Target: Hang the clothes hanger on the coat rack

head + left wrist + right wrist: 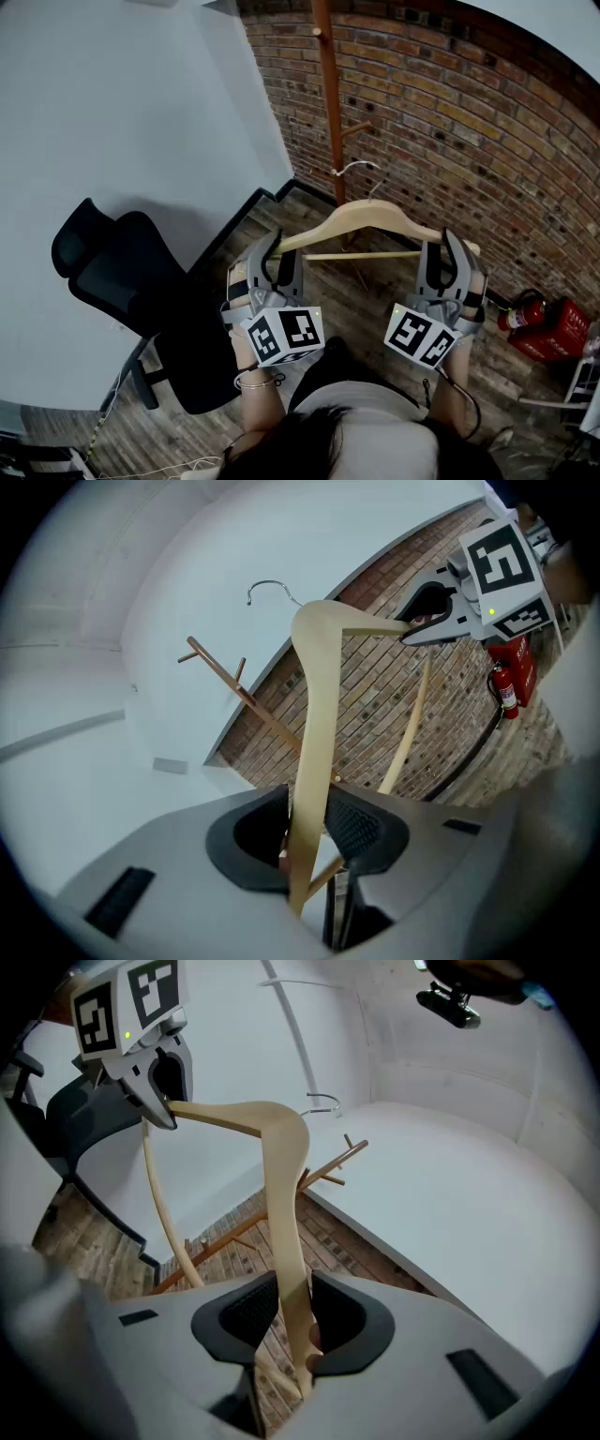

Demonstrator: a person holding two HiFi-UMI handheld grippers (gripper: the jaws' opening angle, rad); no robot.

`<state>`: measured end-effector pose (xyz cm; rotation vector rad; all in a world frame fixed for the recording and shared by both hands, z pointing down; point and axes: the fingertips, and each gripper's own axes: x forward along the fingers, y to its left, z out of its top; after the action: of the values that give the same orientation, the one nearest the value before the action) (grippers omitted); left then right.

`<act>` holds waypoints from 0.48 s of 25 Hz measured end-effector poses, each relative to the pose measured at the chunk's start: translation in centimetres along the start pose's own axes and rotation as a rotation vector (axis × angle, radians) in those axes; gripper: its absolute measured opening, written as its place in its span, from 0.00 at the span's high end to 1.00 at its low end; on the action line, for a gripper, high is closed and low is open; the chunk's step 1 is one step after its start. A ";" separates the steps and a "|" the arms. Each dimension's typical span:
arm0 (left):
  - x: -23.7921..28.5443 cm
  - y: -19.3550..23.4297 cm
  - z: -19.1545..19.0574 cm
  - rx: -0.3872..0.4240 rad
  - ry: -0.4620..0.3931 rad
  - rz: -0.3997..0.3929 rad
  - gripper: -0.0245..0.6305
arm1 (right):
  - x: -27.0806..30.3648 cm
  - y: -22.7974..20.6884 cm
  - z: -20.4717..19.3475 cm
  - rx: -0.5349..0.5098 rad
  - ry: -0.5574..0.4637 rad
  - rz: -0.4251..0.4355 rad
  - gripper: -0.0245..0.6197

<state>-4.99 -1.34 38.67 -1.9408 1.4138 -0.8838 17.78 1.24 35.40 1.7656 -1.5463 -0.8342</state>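
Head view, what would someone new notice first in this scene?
A pale wooden clothes hanger is held level in mid-picture, the left gripper clamped on one end and the right gripper on the other. Behind its metal hook stands the brown coat rack against the brick wall, with a black office chair at the left and a red fire extinguisher low at the right.
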 end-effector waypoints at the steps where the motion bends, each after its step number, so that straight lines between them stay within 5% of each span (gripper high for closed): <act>1: 0.2 0.2 -0.2 0.002 0.000 0.000 0.78 | 0.2 0.2 0.1 -0.003 0.003 0.000 0.78; 12: 3.1 1.9 -1.7 0.020 -0.016 -0.014 0.78 | 2.9 1.8 1.3 -0.030 0.035 -0.011 0.78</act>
<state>-6.73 -4.90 38.81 -1.9407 1.3790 -0.8843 15.97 -1.88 35.91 1.7593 -1.4951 -0.8235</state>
